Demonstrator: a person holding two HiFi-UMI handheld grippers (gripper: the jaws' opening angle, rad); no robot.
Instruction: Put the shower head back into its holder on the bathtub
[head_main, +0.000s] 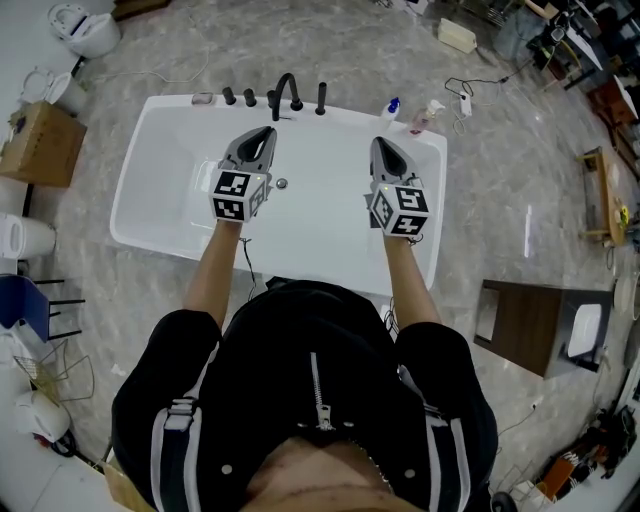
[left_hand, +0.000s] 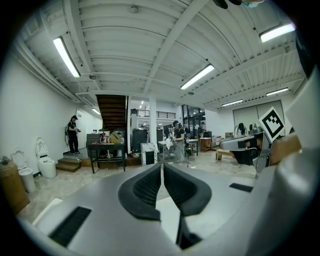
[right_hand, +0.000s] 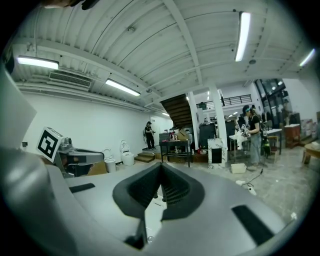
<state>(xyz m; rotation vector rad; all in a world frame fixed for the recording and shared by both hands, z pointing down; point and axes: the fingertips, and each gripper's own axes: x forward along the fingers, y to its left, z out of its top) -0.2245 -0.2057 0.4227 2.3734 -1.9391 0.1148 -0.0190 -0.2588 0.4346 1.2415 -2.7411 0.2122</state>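
A white bathtub (head_main: 160, 160) lies ahead of me. Black fittings stand on its far rim: a curved spout (head_main: 288, 88) among small knobs, and a slim black upright piece (head_main: 321, 97) to their right that may be the shower head; I cannot tell for sure. My left gripper (head_main: 263, 134) hovers over the tub's middle, jaws shut and empty (left_hand: 162, 166). My right gripper (head_main: 381, 146) hangs level beside it over the right part of the tub, also shut with nothing between the jaws (right_hand: 160, 167). Both point toward the far rim.
Two bottles (head_main: 392, 107) (head_main: 425, 115) stand on the tub's far right corner. The drain (head_main: 282, 183) shows in the tub floor. A cardboard box (head_main: 40, 145) and toilets (head_main: 85, 28) are at the left; a dark wooden cabinet (head_main: 525, 325) is at the right. People stand far off (left_hand: 73, 134).
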